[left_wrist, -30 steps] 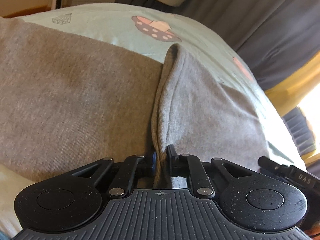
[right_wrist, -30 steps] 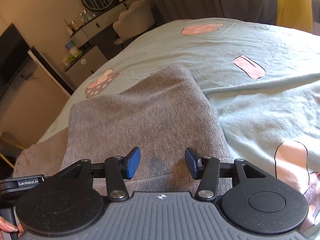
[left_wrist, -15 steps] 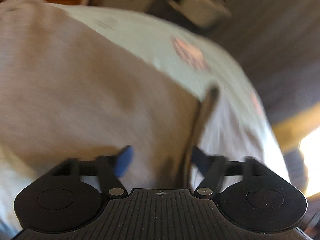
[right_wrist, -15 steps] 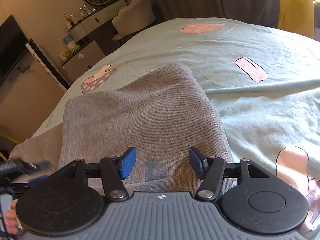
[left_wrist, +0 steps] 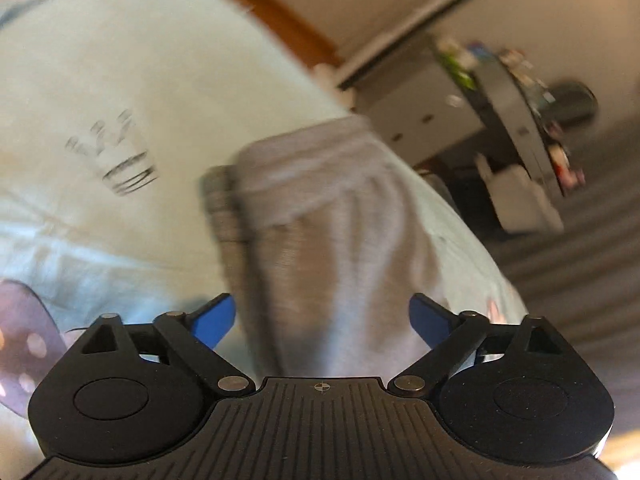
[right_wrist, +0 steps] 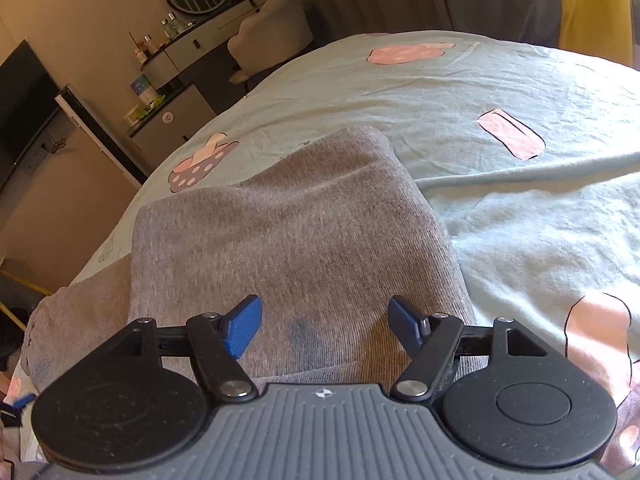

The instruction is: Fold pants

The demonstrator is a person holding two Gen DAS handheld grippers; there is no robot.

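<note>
Grey pants (right_wrist: 296, 240) lie folded over on the pale green bed sheet (right_wrist: 520, 216), one blurred end (left_wrist: 320, 208) stretching toward the bed's edge. Left tool (left_wrist: 322, 316) hangs above that end, jaws just sprung wide, gripping nothing. Right tool (right_wrist: 322, 326) hovers over the fold, jaws just opening too, pads clear of the cloth.

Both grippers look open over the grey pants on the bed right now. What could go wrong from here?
1. The left gripper has just been opening; its view is blurred, with a bunched pant end between the fingers, so a regrasp may miss or catch one layer only.
2. The right gripper, also just opening, hangs unclamped over the folded pants; the fold may relax.
3. The wrinkled bedsheet could get pinched along.
</note>
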